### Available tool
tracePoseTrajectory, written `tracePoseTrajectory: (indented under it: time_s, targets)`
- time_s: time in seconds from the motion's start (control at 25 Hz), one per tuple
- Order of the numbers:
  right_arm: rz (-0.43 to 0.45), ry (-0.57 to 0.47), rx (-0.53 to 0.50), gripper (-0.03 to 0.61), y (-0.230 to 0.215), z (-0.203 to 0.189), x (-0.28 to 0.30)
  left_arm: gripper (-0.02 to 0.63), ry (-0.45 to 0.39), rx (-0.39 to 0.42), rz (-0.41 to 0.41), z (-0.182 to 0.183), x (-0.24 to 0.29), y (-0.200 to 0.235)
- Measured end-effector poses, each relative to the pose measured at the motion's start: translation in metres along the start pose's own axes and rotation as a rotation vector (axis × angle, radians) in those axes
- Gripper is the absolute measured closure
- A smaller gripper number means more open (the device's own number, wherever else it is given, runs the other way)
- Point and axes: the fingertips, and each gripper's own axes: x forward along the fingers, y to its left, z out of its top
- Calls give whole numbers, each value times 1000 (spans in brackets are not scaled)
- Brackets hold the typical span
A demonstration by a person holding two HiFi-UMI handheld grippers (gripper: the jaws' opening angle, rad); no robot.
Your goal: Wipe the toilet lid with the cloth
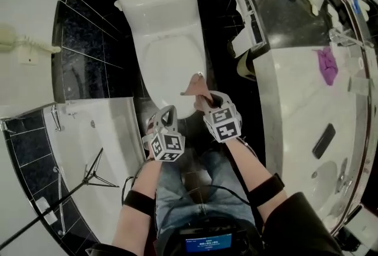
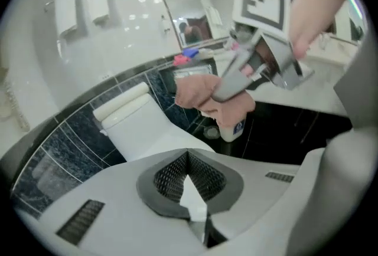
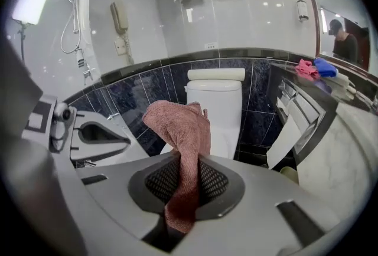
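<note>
Cloth (image 3: 183, 131) is in the right gripper (image 3: 183, 190): jaws clamped on its lower part, the rest of the pinkish fabric flopping up & over at centre of the right gripper view. In the head view the right gripper (image 1: 204, 99) sits just below frame centre w/ the cloth (image 1: 195, 85) bunched at its tips, over the front end of the toilet lid (image 1: 171, 63). It looks held clear of the lid, not pressed on it, tho the steep angle makes that a judgement. The left gripper (image 2: 192, 196) is closed tight w/ nothing btw its jaws; in the head view the left gripper (image 1: 165, 114) is lower left of centre, near the lid's front, and it seems to touch nothing. The lid is down, plain white, running from upper centre to mid frame. No streaks, wet patches or dirt show on it, so the pics can't say whether any of it has been wiped. Progress, as I judge it: cloth pickup is done & the grip looks secure, but there's no cloth-to-lid contact at this moment. If wiping isn't done yet, what's left is bringing the cloth down flat on the lid & sweeping the whole top, incl. the edges.
</note>
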Motion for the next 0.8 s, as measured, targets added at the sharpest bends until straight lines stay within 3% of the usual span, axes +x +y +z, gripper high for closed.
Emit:
tracePoseTrajectory:
  time_s: [0.12, 0.2, 0.48, 0.8]
  targets:
    - [8, -25, -18, 497, 14, 36, -33, 614, -77, -216, -3, 56, -45, 42]
    - [9, -46, -22, 497, 22, 59, -53, 614, -127, -267, 5, 89, -75, 69]
    - [-20, -100, -5, 497, 38, 124, -96, 614, -185, -249, 30, 134, -141, 133]
    - [-142, -135, 44, 497, -2, 171, -94, 614, -251, -191, -21, 167, -132, 188]
